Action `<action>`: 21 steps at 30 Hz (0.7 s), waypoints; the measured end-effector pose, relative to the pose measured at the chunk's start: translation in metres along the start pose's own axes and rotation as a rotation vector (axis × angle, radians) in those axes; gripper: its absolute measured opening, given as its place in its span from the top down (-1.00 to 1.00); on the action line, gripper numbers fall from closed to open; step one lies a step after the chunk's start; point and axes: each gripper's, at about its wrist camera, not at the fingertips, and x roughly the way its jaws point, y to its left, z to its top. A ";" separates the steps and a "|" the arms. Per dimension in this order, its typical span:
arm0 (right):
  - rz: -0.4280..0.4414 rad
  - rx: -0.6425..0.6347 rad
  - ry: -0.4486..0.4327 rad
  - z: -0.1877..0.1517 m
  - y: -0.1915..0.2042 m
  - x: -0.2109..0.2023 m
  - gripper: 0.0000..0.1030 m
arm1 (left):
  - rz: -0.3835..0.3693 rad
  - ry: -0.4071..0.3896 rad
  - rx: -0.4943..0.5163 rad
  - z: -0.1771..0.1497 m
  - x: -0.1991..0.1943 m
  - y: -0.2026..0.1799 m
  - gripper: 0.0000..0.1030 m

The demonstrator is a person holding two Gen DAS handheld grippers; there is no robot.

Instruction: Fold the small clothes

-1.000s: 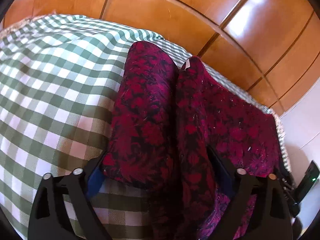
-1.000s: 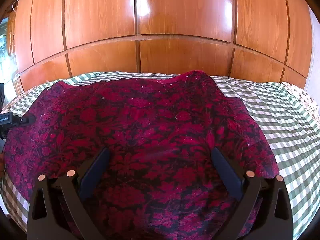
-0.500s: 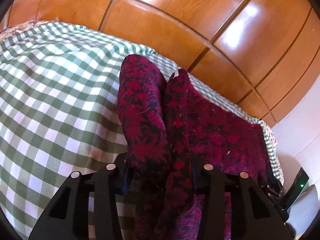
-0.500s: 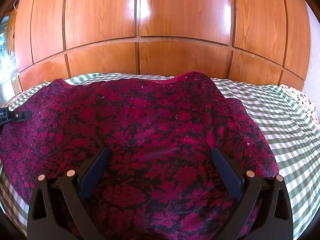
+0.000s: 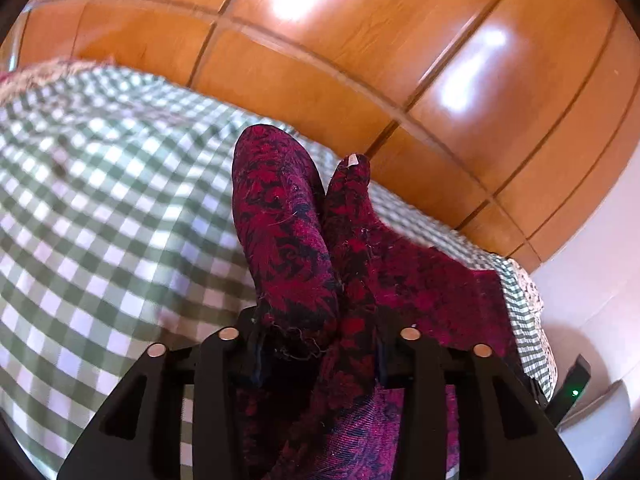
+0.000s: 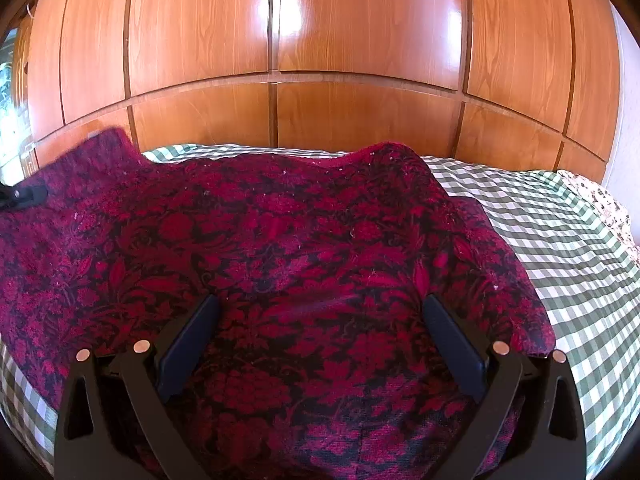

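the wooden wardrobe (image 6: 320,60) fills the back of both views, and in front of it the bed's green checked cover (image 5: 100,220) carries everything. the dark red patterned garment (image 6: 280,260) lies spread over most of the cover in the right wrist view, reaching its near edge, with bare checks showing toward the right edge and along the far one. its left side has changed: a second ago it lay bunched on the cover between wide-apart jaws, and now the left gripper (image 5: 320,356) has clamped on that gathered sleeve or side edge and raised it, so a fold of cloth stands up off the cover. its jaws are easing open slightly, with the cloth between them and the pads pressing on it. the right gripper (image 6: 320,344) has not moved; it hovers released over the near middle of the garment, fingers wide, gripping nothing. so the first fold looks begun, probably carrying the left side inward across the body.
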 end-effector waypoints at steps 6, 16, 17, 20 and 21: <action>0.003 0.002 -0.002 0.000 -0.001 0.000 -0.96 | 0.020 0.040 -0.043 -0.006 0.010 0.024 -0.47; 0.002 0.002 -0.006 0.000 -0.001 0.000 -0.96 | -0.187 0.255 0.035 0.010 0.054 0.051 -0.78; 0.002 0.002 -0.006 0.000 -0.001 -0.001 -0.96 | -0.202 0.256 0.030 0.010 0.058 0.050 -0.70; 0.004 0.003 -0.007 0.000 -0.001 0.000 -0.96 | -0.242 0.236 -0.041 0.011 0.063 0.059 -0.08; 0.004 0.004 -0.007 0.000 -0.001 -0.001 -0.96 | -0.260 0.230 -0.068 0.009 0.063 0.062 0.02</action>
